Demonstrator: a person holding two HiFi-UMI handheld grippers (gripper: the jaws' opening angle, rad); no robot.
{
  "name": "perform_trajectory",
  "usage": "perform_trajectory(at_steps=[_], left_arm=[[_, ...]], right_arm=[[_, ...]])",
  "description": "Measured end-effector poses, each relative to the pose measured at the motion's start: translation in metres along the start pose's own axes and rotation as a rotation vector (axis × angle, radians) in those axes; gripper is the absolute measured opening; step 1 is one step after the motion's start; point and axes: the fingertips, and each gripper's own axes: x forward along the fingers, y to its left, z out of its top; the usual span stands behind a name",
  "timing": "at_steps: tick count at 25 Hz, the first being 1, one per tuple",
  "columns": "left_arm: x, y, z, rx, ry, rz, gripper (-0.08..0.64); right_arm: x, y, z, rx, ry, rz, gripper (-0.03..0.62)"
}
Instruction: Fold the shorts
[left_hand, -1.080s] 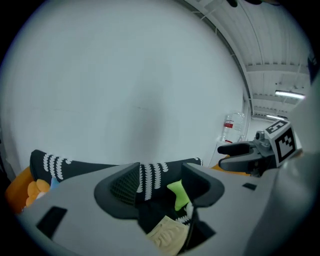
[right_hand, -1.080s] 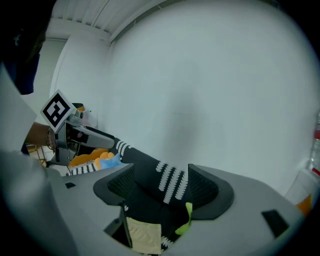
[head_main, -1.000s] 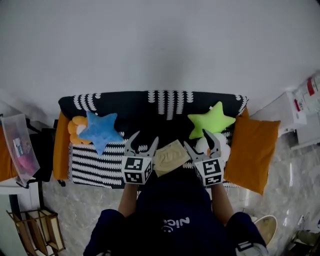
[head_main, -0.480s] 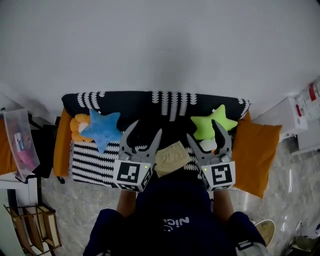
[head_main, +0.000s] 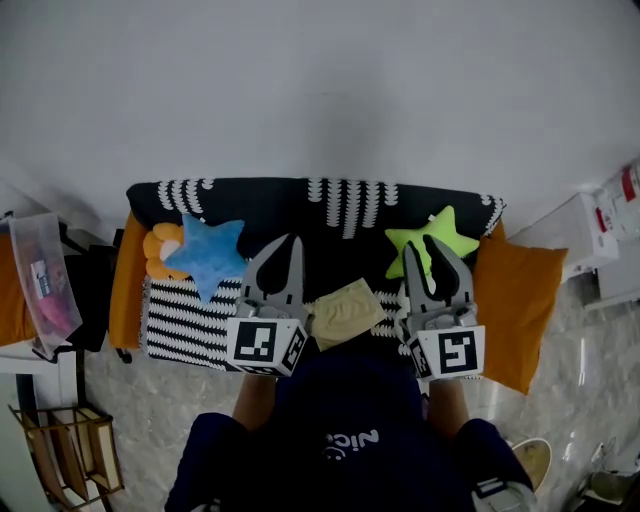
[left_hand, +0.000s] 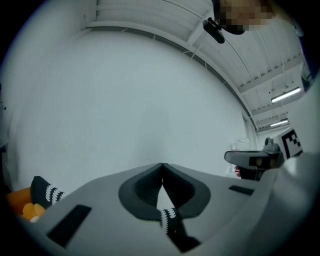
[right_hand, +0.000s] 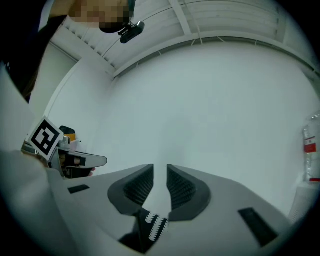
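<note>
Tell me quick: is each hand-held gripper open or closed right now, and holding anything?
Left hand-held gripper: closed, empty.
Right hand-held gripper: slightly open, has just been closing, nothing between.

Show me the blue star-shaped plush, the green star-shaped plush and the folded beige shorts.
Blue star-shaped plush (head_main: 206, 256): head view, star's centre.
Green star-shaped plush (head_main: 441, 234): head view, its upper body.
Folded beige shorts (head_main: 346, 312): head view, middle of top layer.

A small sofa (head_main: 250, 205) has a black and white cover. A blue star pillow (head_main: 205, 255) lies near its left end, touching an orange flower toy (head_main: 158, 250) by the left edge. A green star pillow (head_main: 440, 230) lies near the right end. Folded tan shorts (head_main: 347, 312) lie at the middle of the front edge. An orange cushion (head_main: 520, 300) is at the right end.
</note>
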Motion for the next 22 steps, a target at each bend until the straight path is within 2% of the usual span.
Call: perform_trajectory(at_steps=[1, 2, 5, 7, 11, 15, 22], left_arm=[[0.0, -0.002, 0.001, 0.008, -0.011, -0.003, 0.003], [0.0, -0.004, 0.003, 0.021, -0.019, -0.012, 0.003], [0.0, -0.009, 0.003, 0.043, -0.029, -0.034, 0.002], [-0.001, -0.012, 0.004, 0.025, -0.04, -0.06, 0.003], [-0.002, -0.03, 0.01, -0.039, -0.059, -0.181, 0.005], [-0.005, -0.032, 0.011, 0.047, -0.08, -0.137, 0.003], [-0.006, -0.017, 0.01, 0.029, -0.079, -0.043, 0.002]], right_arm=[[-0.001, -0.002, 0.002, 0.004, -0.017, -0.009, 0.051], [-0.002, -0.003, 0.004, 0.004, -0.03, -0.015, 0.011], [-0.002, -0.001, 0.006, 0.001, -0.041, -0.004, 0.009], [0.0, 0.004, 0.002, 0.009, -0.027, 0.013, 0.009], [0.0, 0.005, -0.001, 0.0, -0.006, 0.025, 0.009], [-0.001, 0.008, 0.0, -0.037, 0.0, 0.026, 0.009], [-0.004, 0.011, 0.005, -0.064, -0.026, -0.001, 0.008]])
